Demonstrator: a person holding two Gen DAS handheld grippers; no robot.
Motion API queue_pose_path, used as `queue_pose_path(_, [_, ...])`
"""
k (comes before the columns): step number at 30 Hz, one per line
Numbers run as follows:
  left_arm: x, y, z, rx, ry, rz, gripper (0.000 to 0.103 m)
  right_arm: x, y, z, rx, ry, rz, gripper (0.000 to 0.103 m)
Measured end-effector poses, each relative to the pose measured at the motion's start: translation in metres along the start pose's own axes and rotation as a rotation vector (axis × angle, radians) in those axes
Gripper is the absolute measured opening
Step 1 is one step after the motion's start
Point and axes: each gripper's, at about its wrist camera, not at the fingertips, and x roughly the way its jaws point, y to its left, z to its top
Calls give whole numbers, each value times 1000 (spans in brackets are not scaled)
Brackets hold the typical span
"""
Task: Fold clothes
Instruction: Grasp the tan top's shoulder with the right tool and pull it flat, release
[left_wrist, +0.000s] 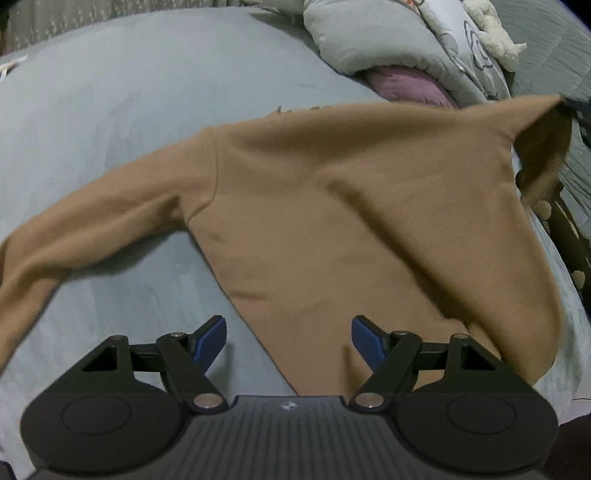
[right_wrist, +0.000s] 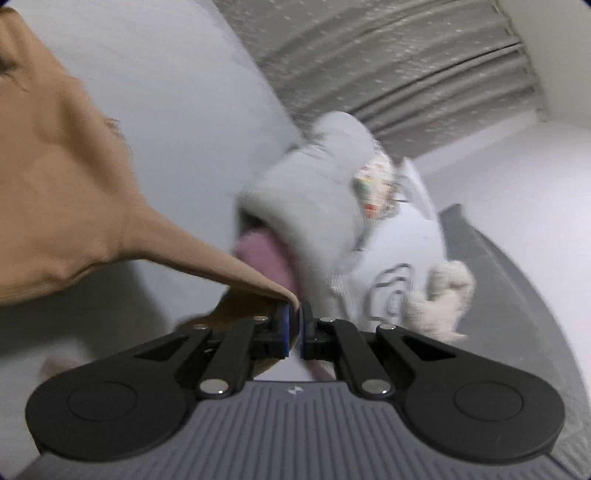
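Observation:
A tan long-sleeved sweater (left_wrist: 332, 206) lies on the grey bed sheet (left_wrist: 110, 122), one sleeve stretched out to the left. Its far right corner is pulled up into a peak. My left gripper (left_wrist: 288, 341) is open and empty, hovering over the sweater's near hem edge. My right gripper (right_wrist: 294, 325) is shut on a corner of the sweater (right_wrist: 74, 206) and holds it up off the bed, stretching the cloth into a point. The right gripper itself does not show in the left wrist view.
A heap of pale grey bedding (left_wrist: 399, 40) with a purple piece (left_wrist: 402, 86) and a cream plush toy (left_wrist: 495, 33) lies at the far right of the bed; it also shows in the right wrist view (right_wrist: 314, 192). A curtain (right_wrist: 388, 66) hangs behind.

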Motion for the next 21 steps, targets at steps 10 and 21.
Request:
queue_pose_path(10, [11,0,-18,-27,69,-84,75,103,19,-8,-12,110,-74,5])
queue_pose_path(21, [5,4,-20,-39,89,-115,75,148,59,-27,107,200,19,33])
